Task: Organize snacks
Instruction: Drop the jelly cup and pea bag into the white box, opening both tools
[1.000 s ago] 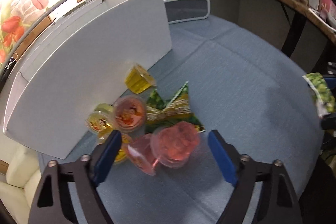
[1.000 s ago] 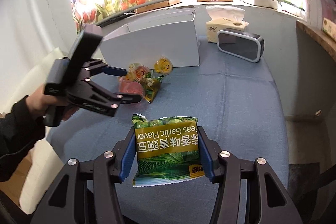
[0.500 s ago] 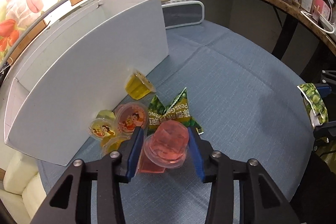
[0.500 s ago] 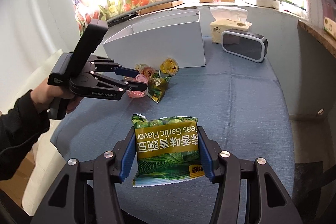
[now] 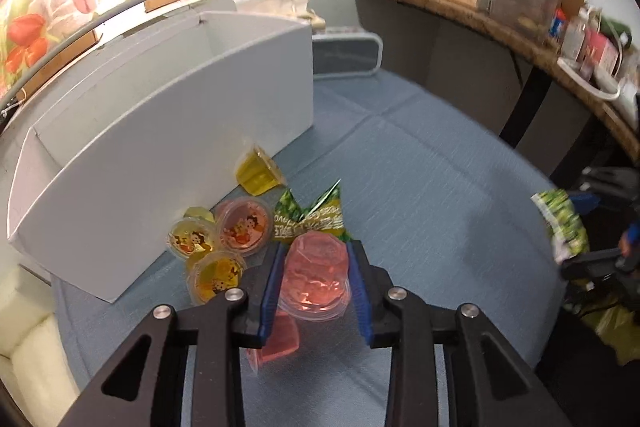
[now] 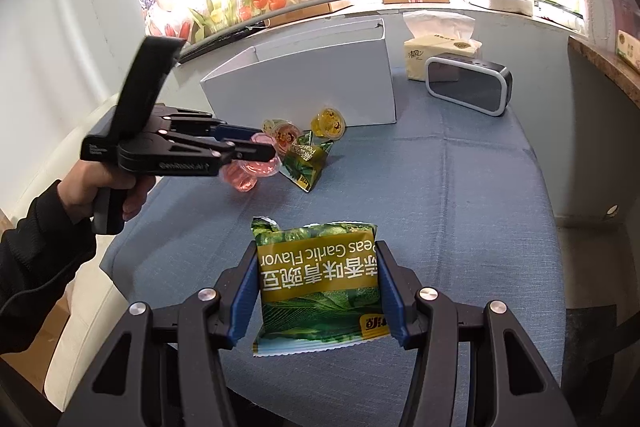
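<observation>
Clamping a pink jelly cup in my left hand-held gripper and a pea packet in my right hand-held gripper, I judge the sorting barely begun: other snacks lie on the table beside the white box.

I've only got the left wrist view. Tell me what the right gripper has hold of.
Observer: The right gripper is shut on a green snack packet printed Peas Garlic Flavor.
Operator: Tell me what stands behind the speaker.
Observer: A yellow tissue box, close beside it.
Operator: Now say who holds the left gripper with the pink jelly cup.
Observer: A hand in a dark sleeve, wrapped around its handle.
</observation>
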`<state>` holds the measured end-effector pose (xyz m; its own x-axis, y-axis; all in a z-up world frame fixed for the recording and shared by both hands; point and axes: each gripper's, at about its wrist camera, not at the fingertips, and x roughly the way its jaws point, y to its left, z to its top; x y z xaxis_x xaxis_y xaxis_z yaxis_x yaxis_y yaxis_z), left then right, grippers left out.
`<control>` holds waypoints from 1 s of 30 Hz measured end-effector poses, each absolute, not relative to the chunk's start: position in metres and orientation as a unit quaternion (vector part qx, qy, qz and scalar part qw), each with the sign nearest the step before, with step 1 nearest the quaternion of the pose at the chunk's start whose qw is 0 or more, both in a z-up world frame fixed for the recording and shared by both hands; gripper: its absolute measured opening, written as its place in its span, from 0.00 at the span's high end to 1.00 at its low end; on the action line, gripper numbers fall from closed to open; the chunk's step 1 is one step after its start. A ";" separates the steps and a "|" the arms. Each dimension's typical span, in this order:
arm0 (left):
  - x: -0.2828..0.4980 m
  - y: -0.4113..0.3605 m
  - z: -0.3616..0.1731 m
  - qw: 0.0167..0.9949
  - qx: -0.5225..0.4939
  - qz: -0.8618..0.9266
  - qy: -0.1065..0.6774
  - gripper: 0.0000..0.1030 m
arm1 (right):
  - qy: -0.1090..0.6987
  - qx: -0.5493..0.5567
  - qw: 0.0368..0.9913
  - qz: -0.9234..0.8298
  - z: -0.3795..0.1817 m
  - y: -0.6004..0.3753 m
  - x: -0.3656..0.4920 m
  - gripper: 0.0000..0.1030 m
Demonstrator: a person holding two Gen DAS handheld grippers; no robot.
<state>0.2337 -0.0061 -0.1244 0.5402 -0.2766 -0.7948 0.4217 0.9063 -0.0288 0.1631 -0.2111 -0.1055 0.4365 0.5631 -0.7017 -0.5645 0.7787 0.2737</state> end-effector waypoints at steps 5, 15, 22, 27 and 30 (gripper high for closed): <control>0.217 0.003 -0.108 0.889 0.046 -0.192 0.414 0.65 | 0.410 0.002 0.849 0.335 -0.103 -0.208 0.164 0.43; 0.193 0.036 -0.065 0.916 -0.056 -0.142 0.370 0.65 | 0.387 -0.017 0.855 0.346 -0.079 -0.171 0.197 0.44; 0.227 0.072 -0.027 0.936 -0.094 -0.100 0.325 0.65 | 0.341 -0.040 0.872 0.350 -0.033 -0.125 0.259 0.43; 0.277 0.103 -0.017 0.936 -0.109 -0.089 0.323 0.65 | 0.331 -0.053 0.879 0.339 -0.013 -0.084 0.325 0.43; 0.305 0.119 -0.021 0.936 -0.107 -0.070 0.329 0.65 | 0.347 -0.060 0.877 0.327 -0.018 -0.062 0.362 0.43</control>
